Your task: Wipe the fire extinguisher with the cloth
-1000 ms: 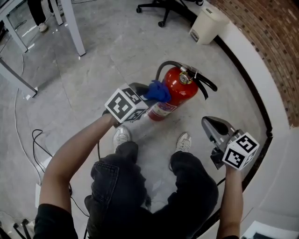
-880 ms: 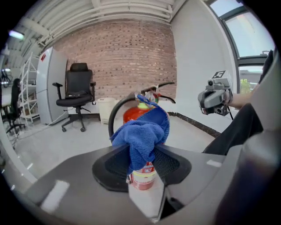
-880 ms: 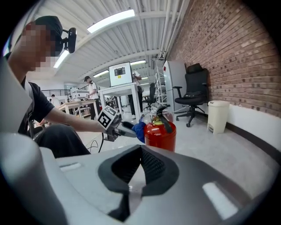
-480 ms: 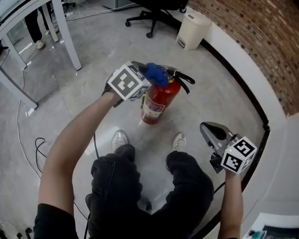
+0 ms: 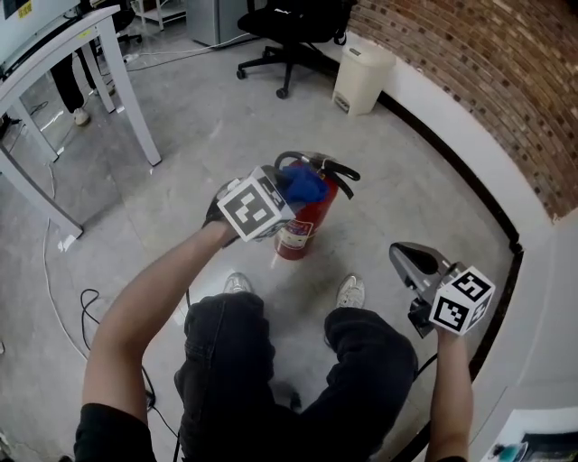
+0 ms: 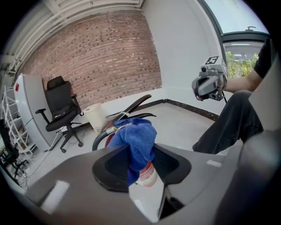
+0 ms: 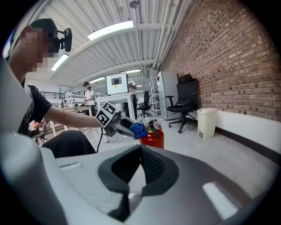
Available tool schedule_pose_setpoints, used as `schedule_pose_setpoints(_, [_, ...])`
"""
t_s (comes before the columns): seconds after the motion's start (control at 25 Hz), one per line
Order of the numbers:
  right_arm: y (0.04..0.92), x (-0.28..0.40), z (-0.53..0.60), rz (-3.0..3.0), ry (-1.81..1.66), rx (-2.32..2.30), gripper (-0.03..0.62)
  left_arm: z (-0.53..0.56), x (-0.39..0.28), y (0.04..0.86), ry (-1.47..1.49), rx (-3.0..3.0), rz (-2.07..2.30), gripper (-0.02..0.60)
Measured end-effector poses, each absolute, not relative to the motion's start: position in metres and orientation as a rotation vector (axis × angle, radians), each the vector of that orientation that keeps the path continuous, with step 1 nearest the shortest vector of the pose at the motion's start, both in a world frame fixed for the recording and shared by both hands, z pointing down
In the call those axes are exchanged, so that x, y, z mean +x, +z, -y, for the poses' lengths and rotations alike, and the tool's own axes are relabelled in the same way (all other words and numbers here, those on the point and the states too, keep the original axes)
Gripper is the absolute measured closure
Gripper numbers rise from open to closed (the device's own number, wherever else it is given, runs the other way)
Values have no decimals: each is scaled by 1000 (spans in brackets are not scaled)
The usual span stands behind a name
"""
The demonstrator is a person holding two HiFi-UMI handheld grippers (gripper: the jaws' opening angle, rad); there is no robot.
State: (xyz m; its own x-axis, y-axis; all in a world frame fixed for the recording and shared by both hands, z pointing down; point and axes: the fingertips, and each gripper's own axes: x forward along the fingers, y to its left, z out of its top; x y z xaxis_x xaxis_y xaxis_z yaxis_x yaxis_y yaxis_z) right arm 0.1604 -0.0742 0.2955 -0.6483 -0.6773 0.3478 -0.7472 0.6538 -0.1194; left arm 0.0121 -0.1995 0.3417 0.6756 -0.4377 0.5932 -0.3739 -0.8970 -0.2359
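Observation:
A red fire extinguisher (image 5: 302, 224) stands upright on the grey floor in front of the person's feet. My left gripper (image 5: 291, 183) is shut on a bunched blue cloth (image 5: 304, 184), which rests against the extinguisher's top by the black handle (image 5: 336, 168). In the left gripper view the cloth (image 6: 137, 139) sticks out between the jaws, covering the valve; the extinguisher's label (image 6: 148, 174) shows below it. My right gripper (image 5: 408, 256) hangs shut and empty off to the right, away from the extinguisher. The right gripper view shows the extinguisher (image 7: 154, 139) and the cloth (image 7: 139, 130) beyond its closed jaws.
A black office chair (image 5: 293, 27) and a white bin (image 5: 361, 77) stand at the back by the brick wall (image 5: 470, 99). White table legs (image 5: 135, 99) are at the left. A cable (image 5: 86, 302) lies on the floor. The person's shoes (image 5: 350, 291) are just short of the extinguisher.
The left gripper has risen with the cloth from the extinguisher's upper side to its top by the handle. The right gripper has shifted a little and stays shut.

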Motion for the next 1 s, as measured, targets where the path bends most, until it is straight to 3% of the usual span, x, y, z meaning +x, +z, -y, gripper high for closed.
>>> schedule_pose_setpoints(0.6, [316,158,131,2714,316,1075,589,185,99,350,-1163,-2767,-588,430])
schedule_pose_setpoints(0.64, [317,153,138,2723,321,1064,567,183,103,352,-1168,-2768,-569,430])
schedule_pose_setpoints(0.76, [322,140,161,2745,437,1047,401,175,112,357,-1199,-2752,-512,430])
schedule_pose_setpoints(1.0, [323,119,177,2852,703,916,376,168,114,341,-1140,-2736,-488,430])
